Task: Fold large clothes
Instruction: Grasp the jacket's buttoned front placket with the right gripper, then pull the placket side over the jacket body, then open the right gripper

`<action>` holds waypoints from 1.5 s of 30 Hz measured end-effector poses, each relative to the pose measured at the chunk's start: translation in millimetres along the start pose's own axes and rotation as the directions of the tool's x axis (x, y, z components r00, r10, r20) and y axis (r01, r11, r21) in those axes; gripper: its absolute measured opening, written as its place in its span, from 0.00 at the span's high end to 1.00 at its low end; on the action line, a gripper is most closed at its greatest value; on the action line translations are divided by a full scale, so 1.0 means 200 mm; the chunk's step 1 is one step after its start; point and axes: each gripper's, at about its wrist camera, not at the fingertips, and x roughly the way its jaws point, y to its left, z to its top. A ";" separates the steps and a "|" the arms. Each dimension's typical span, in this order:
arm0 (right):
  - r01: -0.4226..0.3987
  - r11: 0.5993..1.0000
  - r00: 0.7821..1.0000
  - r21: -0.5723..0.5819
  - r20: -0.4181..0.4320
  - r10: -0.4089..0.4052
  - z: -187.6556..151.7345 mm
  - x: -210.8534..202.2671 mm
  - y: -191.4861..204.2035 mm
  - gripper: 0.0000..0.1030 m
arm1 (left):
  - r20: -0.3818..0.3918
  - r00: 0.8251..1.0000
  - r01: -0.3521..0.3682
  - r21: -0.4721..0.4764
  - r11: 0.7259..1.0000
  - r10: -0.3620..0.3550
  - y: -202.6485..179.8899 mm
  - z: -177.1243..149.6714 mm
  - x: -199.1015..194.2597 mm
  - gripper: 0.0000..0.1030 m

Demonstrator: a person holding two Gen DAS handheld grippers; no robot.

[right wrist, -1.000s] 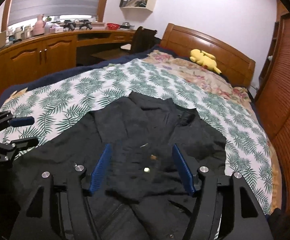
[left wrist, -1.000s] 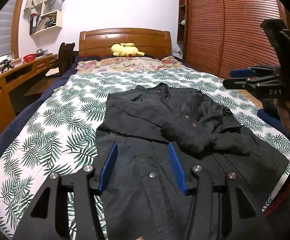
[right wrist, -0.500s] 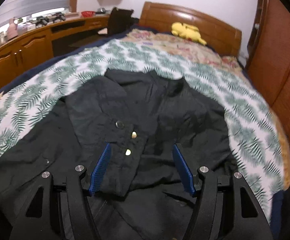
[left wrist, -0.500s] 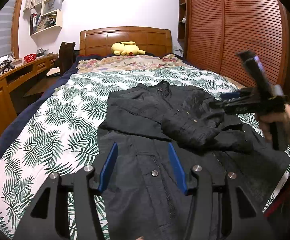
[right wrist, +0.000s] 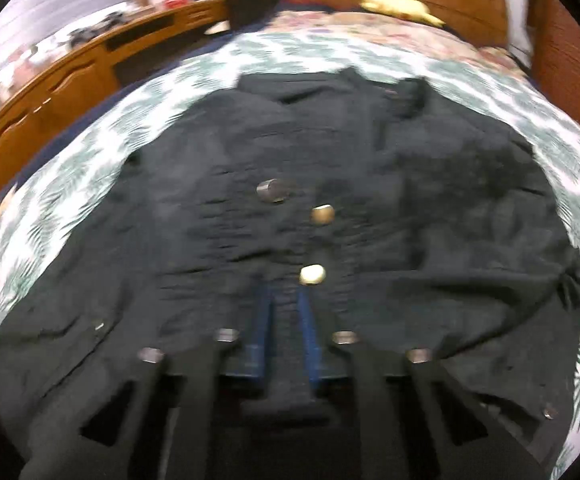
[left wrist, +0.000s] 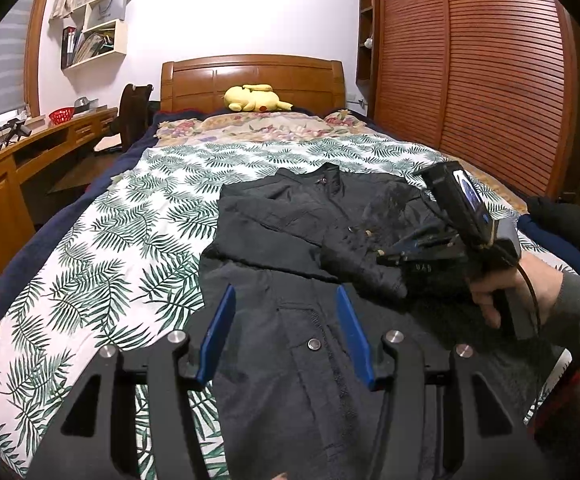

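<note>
Black jacket (left wrist: 290, 248) lies flat on your bed, on the palm-leaf bedspread (left wrist: 109, 240), collar at the far end toward the wooden headboard (left wrist: 249, 76), hem at the near end under your left tool. One sleeve (left wrist: 354, 256) is folded across the chest, cuff bunched near the middle. Your left gripper (left wrist: 281, 332) sits over the near hem, blue fingers (left wrist: 217, 328) spread wide, nothing between them, a snap button and the front placket visible in the gap. Your right gripper (right wrist: 285, 308) is down on the folded sleeve; in the right wrist view the blue pads (right wrist: 306, 320) stand close together with a ridge of dark cloth pinched between them, just near of a brass snap (right wrist: 312, 274). That view is motion-blurred, so the exact fold it holds is hard to read. From the left wrist view you see the same right tool low over the sleeve on the right side, your right hand (left wrist: 510, 292) wrapped round its handle, grey cuff at the wrist. Far end: yellow plush toy (left wrist: 255, 98) on the floral cover (left wrist: 257, 128) against the headboard. Left: wooden desk (left wrist: 17, 160) along the wall, chair (left wrist: 135, 108) by the bed, shelf (left wrist: 93, 40) above. Right: slatted wardrobe doors (left wrist: 470, 80).
</note>
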 end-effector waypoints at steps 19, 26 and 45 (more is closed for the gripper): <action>0.058 0.989 0.992 -0.138 0.115 -0.042 0.03 -0.16 0.26 0.40 | 0.011 1.000 -0.017 -0.017 1.000 0.017 0.04 -0.01 -0.03 0.50; 0.062 0.996 0.997 0.066 -0.043 -0.060 -0.02 0.02 -0.04 0.23 | 0.008 1.000 -0.018 -0.017 1.000 0.018 0.05 -0.01 -0.03 0.50; -0.143 0.988 0.988 -0.063 0.041 0.146 -0.06 -0.22 0.30 0.97 | 0.024 0.999 -0.030 -0.035 0.999 0.031 0.11 0.00 -0.06 0.50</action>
